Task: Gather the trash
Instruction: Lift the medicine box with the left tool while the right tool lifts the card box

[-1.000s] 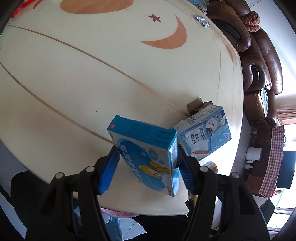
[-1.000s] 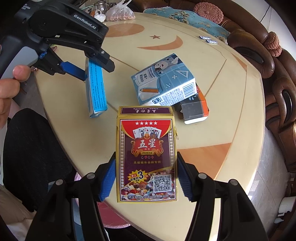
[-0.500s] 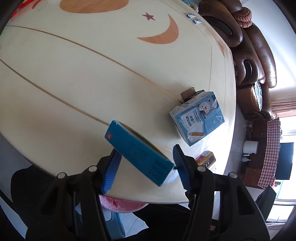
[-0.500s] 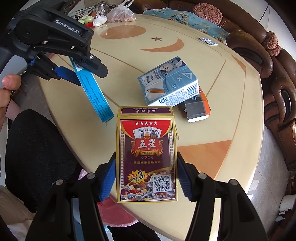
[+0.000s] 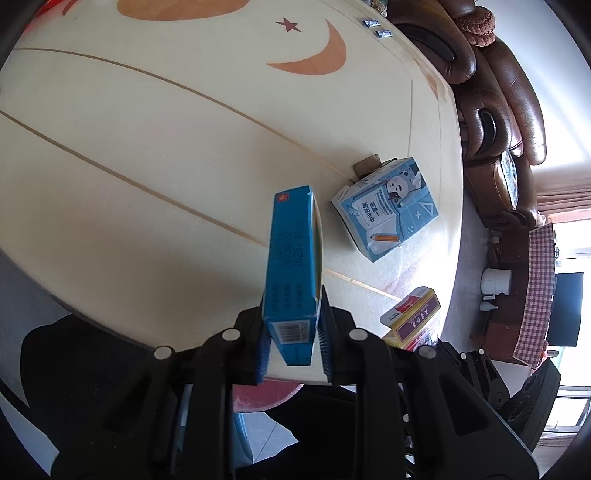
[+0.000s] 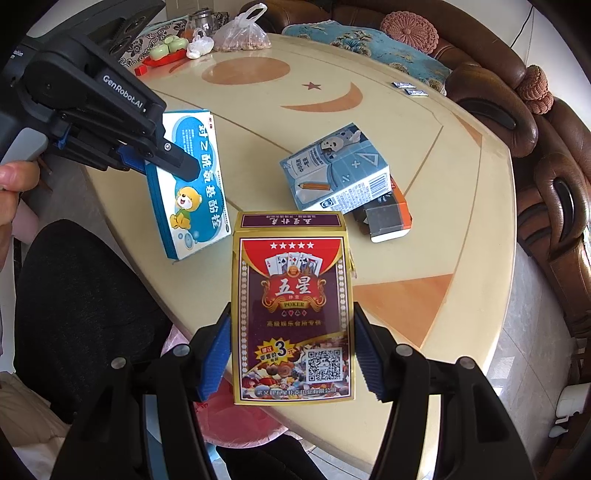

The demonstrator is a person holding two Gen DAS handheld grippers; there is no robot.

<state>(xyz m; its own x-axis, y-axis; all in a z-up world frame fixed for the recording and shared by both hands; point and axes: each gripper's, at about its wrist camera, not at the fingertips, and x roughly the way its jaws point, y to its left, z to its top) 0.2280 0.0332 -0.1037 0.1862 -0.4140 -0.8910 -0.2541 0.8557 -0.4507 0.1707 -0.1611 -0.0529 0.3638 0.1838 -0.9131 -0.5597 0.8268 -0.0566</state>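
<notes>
A blue medicine box with a cartoon bear hangs edge-on above the near edge of the round cream table. My left gripper has its jaws closing on it, and both pads press its narrow sides. In the right wrist view the left gripper comes in from the upper left, held by a hand. My right gripper is shut on a red and gold playing-card box, held upright over the table's front edge. The card box also shows at lower right in the left wrist view.
A light blue carton lies mid-table on a flattened orange and black box. Two small wrappers and plastic bags sit at the far side. A pink bag opens below the front edge. A brown sofa curves round the right.
The left jaws have closed in on the blue box, which turned from face-on to edge-on between them and rose slightly. The right gripper and its card box have not moved.
</notes>
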